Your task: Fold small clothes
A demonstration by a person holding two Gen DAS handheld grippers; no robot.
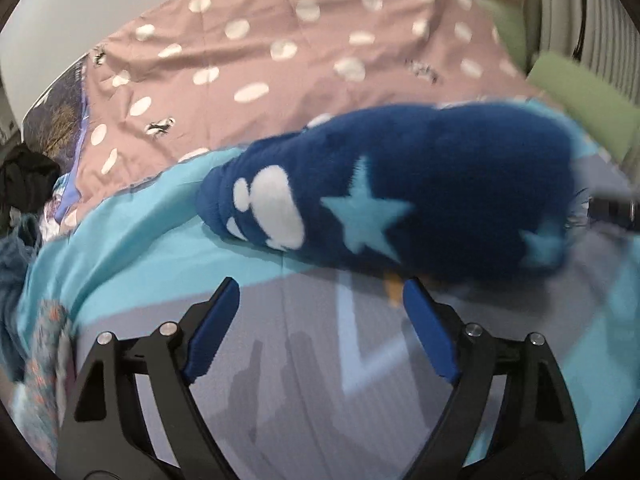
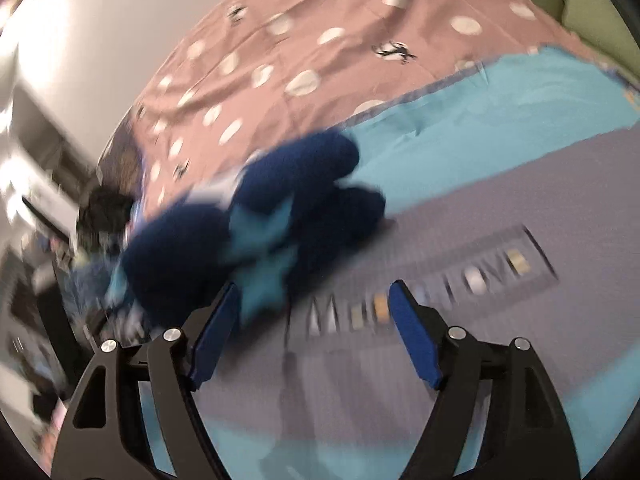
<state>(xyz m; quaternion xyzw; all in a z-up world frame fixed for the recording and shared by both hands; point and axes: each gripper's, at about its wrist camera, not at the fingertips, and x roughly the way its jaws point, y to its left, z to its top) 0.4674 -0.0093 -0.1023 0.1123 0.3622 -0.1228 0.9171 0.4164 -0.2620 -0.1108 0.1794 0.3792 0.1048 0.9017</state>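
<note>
Navy fleece garment (image 1: 400, 196) should be pinched at 2 edges and spread flat on the blanket (image 1: 160, 240), both grippers' (image 1: 320, 292) (image 2: 310, 292) fingers being spread and empty.

We are making out one line of print only: a row of large capital letters on the grey panel of the turquoise-bordered blanket (image 2: 500, 208), seen from the right wrist. Motion blur is smearing it, so we are reading only an "M" at the start and something like "OVE" at the end (image 2: 496, 272). From the left wrist we are finding nothing readable.
</note>
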